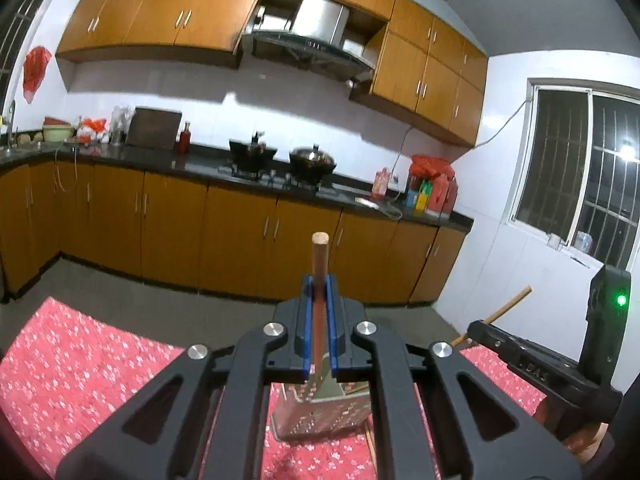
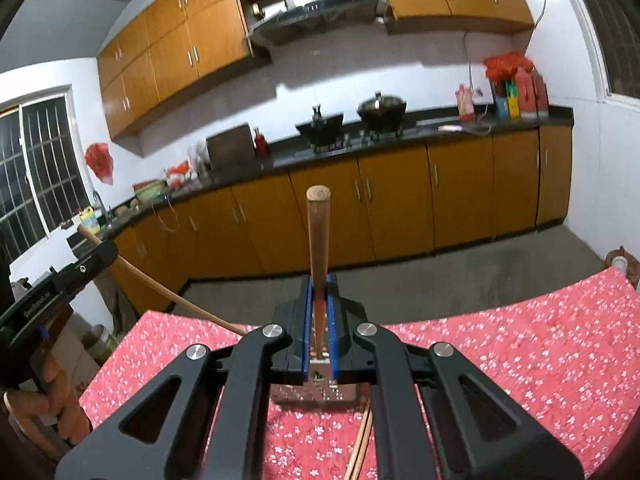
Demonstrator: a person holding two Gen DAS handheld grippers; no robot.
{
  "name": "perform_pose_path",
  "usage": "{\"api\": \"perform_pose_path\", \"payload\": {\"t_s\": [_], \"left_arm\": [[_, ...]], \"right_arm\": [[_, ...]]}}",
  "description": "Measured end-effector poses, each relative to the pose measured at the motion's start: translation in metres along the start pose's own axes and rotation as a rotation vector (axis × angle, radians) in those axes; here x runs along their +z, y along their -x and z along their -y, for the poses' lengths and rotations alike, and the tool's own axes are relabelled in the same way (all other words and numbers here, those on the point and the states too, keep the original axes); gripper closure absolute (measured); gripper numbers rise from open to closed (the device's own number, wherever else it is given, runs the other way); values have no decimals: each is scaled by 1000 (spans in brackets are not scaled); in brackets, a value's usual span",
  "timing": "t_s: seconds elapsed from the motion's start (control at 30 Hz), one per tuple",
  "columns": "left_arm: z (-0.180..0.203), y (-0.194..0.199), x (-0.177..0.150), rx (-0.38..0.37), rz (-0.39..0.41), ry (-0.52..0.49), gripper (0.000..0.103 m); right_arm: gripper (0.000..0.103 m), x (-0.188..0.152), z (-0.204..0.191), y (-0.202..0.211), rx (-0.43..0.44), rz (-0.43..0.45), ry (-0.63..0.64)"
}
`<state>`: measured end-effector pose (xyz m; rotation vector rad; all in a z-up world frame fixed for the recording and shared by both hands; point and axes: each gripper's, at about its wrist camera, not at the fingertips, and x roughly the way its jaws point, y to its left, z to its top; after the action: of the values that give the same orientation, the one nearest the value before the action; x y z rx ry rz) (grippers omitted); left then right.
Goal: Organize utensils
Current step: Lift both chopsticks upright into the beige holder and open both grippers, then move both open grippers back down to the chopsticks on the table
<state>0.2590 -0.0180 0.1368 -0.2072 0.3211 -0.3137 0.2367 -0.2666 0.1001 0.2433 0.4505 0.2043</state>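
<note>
Left wrist: left gripper (image 1: 319, 292) clamps spatula (image 1: 320, 264), handle pointing forward.

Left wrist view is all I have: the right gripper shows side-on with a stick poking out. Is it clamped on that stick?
Observer: Yes. The right gripper is shut on a wooden handle that stands up between its blue pads.
Operator: What is under it?
Observer: A perforated metal piece shows just below it, above the red cloth. I cannot tell whether it is attached.
Operator: How does my own tool look from there?
Observer: The left gripper holds a long pale handle that slants down towards the table.
</note>
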Motion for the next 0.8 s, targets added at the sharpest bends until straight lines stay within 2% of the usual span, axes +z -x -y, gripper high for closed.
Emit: {"api": "perform_pose_path", "payload": {"t_s": [0.23,0.3,0.33,0.37,0.4,0.6,0.67,0.8], "left_arm": [[-12,-21,-21,1,-77,29,95],[-14,-19,-22,-1,-76,37,89],[-15,-17,-24,0,-73,39,82],[-15,-15,-24,3,-67,40,75],[-16,-12,-23,2,-59,43,72],[-21,16,-18,6,-21,62,56],[-23,30,-19,20,-8,57,45],[-36,54,-33,72,-13,62,33]], "right_arm": [[94,-5,-5,-9,11,-40,-23],[88,-5,-5,-6,8,-31,-25],[79,-5,-5,-4,3,-25,-26],[74,-4,-4,-1,-3,-13,-29],[69,-2,-5,0,-8,-4,-31],[69,-2,3,30,-41,59,-41],[69,-8,12,40,-63,64,-53],[69,-36,34,43,-131,10,-61]]}}
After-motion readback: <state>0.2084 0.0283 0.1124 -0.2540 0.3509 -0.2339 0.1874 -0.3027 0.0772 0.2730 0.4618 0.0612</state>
